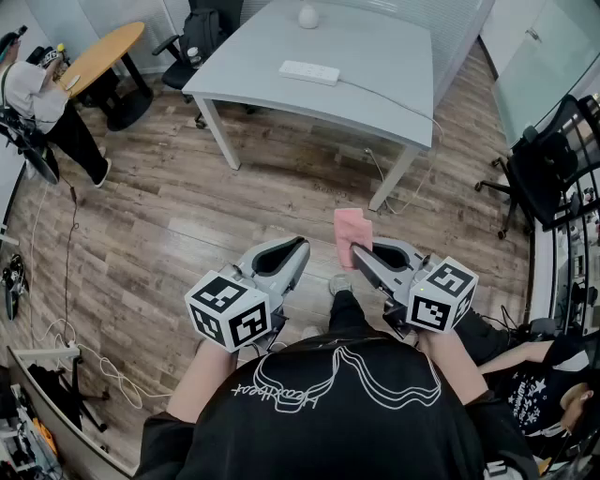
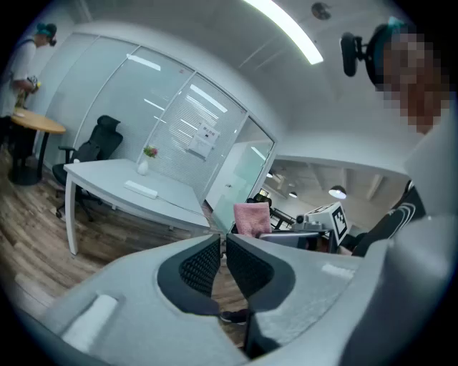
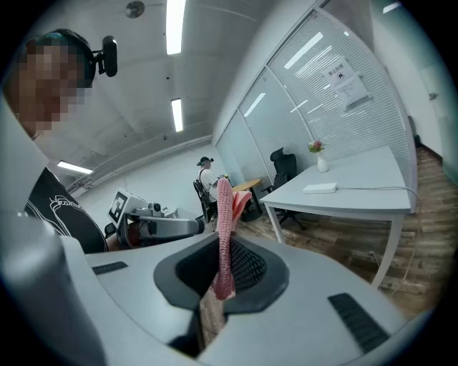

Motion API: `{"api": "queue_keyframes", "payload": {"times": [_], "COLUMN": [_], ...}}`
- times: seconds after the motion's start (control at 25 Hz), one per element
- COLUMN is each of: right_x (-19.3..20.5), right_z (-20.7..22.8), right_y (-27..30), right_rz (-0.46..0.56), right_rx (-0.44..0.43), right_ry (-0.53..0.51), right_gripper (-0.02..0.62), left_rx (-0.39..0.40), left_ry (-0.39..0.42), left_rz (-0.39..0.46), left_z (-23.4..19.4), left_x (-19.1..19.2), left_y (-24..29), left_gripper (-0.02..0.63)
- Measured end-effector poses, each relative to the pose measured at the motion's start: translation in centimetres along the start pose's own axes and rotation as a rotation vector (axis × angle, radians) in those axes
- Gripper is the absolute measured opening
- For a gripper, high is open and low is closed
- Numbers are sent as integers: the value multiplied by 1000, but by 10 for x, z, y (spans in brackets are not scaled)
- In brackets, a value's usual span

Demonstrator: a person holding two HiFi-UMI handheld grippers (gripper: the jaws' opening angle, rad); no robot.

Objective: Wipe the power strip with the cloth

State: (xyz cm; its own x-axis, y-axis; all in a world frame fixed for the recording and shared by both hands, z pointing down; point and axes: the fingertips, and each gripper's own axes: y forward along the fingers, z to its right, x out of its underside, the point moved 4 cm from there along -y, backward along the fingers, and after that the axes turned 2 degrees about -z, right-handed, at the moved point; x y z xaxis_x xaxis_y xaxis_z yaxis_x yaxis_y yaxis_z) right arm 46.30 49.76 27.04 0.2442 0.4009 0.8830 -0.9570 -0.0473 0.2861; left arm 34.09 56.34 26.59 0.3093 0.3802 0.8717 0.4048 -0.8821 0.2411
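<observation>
The white power strip (image 1: 309, 72) lies on the far side of a grey table (image 1: 375, 56), well ahead of both grippers; it also shows in the left gripper view (image 2: 141, 189) and the right gripper view (image 3: 320, 188). My right gripper (image 1: 361, 253) is shut on a pink cloth (image 1: 351, 234), which stands up edge-on between its jaws (image 3: 225, 214). My left gripper (image 1: 298, 246) is held beside it at waist height, jaws together with nothing between them (image 2: 223, 239). The cloth (image 2: 251, 218) also appears in the left gripper view.
A small white vase (image 1: 308, 15) stands behind the strip, whose cable runs off the table's right edge. Office chairs sit at the back left (image 1: 192, 47) and right (image 1: 553, 159). A person (image 1: 37, 94) stands by a round wooden table (image 1: 98, 56). Wooden floor lies between me and the table.
</observation>
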Motion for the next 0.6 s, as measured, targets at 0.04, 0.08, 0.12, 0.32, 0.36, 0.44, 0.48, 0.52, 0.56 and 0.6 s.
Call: {"api": "queue_keyframes", "payload": {"times": [0.04, 0.08, 0.12, 0.32, 0.36, 0.44, 0.48, 0.52, 0.56, 0.6], "right_x": [0, 0, 0, 4, 4, 1, -1, -3, -6, -8], "right_z": [0, -1, -1, -7, -7, -5, -3, -1, 2, 5], "right_y": [0, 0, 0, 1, 1, 3, 4, 4, 6, 7], "right_rz": [7, 14, 19, 32, 35, 40, 45, 52, 58, 61], "right_rx": [-2, -5, -6, -7, -7, -7, -7, -8, -10, -10], "right_ry": [0, 0, 0, 11, 11, 10, 11, 13, 15, 17], "right_gripper": [28, 28, 28, 28, 28, 29, 29, 29, 29, 29], "left_rx": [7, 13, 15, 4, 10, 39, 53, 63, 68, 70], "left_ry": [-20, -33, -37, 0, 8, 20, 19, 17, 16, 16], "left_rz": [6, 12, 17, 27, 30, 47, 57, 64, 64, 62], "left_z": [-1, -1, -1, 0, 0, 2, 2, 2, 0, -3], "left_x": [-1, -3, -4, -3, -4, -8, -10, -13, -15, -17], "left_y": [-1, -2, -3, -15, -16, -18, -17, -16, -14, -12], "left_gripper": [15, 15, 15, 15, 15, 14, 14, 14, 14, 14]}}
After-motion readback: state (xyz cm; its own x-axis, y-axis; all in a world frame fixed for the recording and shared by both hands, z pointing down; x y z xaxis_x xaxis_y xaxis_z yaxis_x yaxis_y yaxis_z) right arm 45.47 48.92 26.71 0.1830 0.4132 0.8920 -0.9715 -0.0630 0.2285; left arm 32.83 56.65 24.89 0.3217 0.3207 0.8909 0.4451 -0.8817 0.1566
